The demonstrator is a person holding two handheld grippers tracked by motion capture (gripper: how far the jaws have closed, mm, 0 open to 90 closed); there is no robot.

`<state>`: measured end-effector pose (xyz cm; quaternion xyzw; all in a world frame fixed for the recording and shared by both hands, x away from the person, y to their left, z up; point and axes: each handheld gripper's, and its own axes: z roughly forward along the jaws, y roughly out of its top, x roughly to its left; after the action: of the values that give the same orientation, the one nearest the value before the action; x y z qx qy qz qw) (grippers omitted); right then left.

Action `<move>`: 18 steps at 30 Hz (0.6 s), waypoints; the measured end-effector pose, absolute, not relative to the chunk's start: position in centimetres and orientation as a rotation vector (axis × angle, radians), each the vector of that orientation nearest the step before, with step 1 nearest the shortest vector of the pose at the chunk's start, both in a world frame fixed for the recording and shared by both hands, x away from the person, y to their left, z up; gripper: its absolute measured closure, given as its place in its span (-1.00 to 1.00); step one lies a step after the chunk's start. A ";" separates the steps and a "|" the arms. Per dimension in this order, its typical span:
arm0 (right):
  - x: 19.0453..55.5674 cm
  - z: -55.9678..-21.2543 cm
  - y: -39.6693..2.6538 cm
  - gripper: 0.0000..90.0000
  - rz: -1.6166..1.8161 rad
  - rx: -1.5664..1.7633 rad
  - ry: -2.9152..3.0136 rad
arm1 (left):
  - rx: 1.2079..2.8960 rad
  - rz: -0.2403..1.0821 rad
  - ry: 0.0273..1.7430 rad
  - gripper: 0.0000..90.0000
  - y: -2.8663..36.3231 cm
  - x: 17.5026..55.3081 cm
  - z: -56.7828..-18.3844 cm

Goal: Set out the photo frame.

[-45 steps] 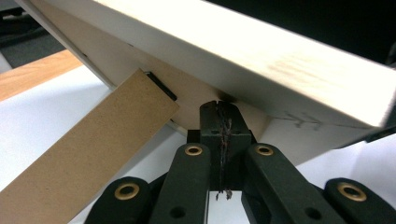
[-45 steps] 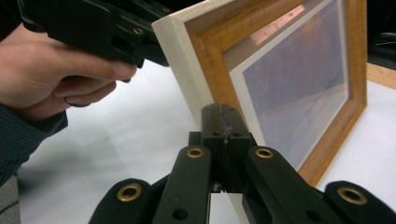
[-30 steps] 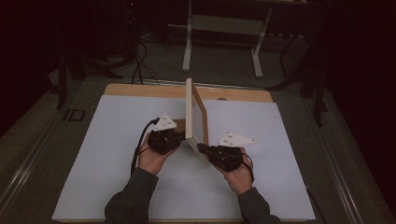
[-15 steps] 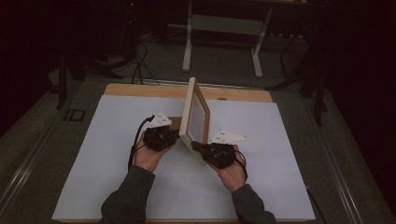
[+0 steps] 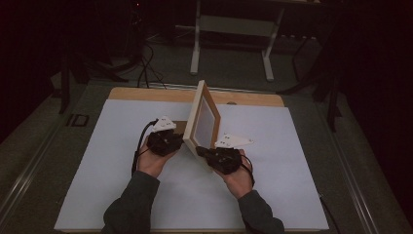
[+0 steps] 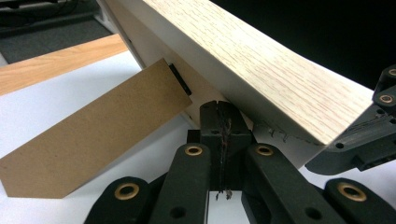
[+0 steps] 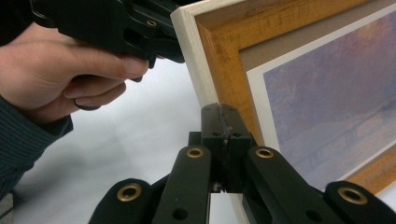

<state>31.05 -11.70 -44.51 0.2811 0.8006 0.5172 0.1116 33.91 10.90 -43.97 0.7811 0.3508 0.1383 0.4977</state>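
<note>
A light wooden picture frame [image 5: 204,124] stands on edge on the white table sheet [image 5: 112,170], its picture side facing right. My left gripper [image 5: 181,141] is shut, empty, with its tips against the frame's back [image 6: 261,74], beside the brown cardboard stand flap [image 6: 88,140] that swings out from it. My right gripper [image 5: 198,151] is also shut with nothing in it. Its tips [image 7: 224,119] rest on the front of the frame [image 7: 233,60] near a lower corner, by the purple picture [image 7: 336,98]. The left gripper and the hand holding it [image 7: 70,70] appear beyond the frame.
The white sheet lies on a wooden table whose bare edge [image 5: 146,94] runs along the far side. Behind it are white stand legs [image 5: 196,48] and cables [image 5: 146,68] on the dark floor. Open sheet lies left, right and in front of the hands.
The frame has turned from nearly edge-on to showing its picture side on the right. Both hands have shifted slightly toward the near side with it, jaws still shut.
</note>
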 end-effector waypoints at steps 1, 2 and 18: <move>31.1 -44.6 -11.7 1.00 1.514 0.826 2.353 | 1.891 0.335 0.849 0.99 10.9 33.9 -44.0; 31.1 -44.6 -11.8 1.00 1.507 0.829 2.357 | 1.892 0.337 0.853 0.98 10.9 33.8 -43.9; 31.1 -45.0 -12.8 0.81 1.476 0.848 2.348 | 1.904 0.367 0.890 0.68 12.8 32.8 -43.1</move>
<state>31.08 -12.81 -45.01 0.2902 0.8037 0.5053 0.1207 32.83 12.80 -43.14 0.7813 0.3652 0.1507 0.4831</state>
